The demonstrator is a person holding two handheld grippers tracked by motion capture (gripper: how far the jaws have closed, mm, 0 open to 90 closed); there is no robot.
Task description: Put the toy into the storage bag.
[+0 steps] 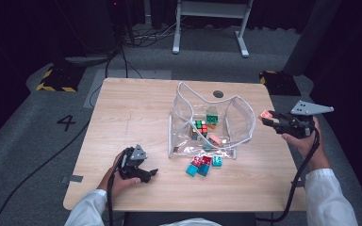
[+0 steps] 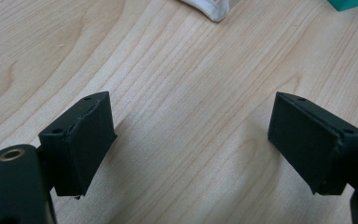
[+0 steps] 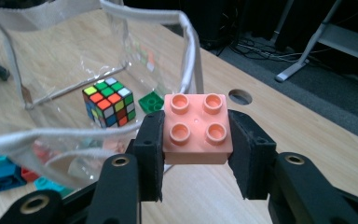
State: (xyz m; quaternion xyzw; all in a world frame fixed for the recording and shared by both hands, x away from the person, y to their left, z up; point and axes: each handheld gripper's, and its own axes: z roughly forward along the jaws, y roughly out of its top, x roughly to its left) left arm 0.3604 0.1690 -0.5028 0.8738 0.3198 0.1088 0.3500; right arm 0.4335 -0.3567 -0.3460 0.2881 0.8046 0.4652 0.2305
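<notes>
I read one marking: a "4" (image 1: 66, 122) on the floor left of the tabletop (image 1: 136, 108). A clear bag (image 1: 210, 123) stands open at mid-tabletop; inside it I see a puzzle cube (image 3: 108, 101), a green brick (image 3: 151, 101) and a few more bricks I cannot tell apart. Loose teal and red bricks (image 1: 203, 164) lie just in front of the bag. My right tool (image 3: 196, 140) is clamped on a pink brick (image 3: 196, 128), studs up, held above the tabletop just right of the bag's rim. My left tool (image 2: 191, 140) rests low over bare wood, jaws wide apart, gripping nothing.
</notes>
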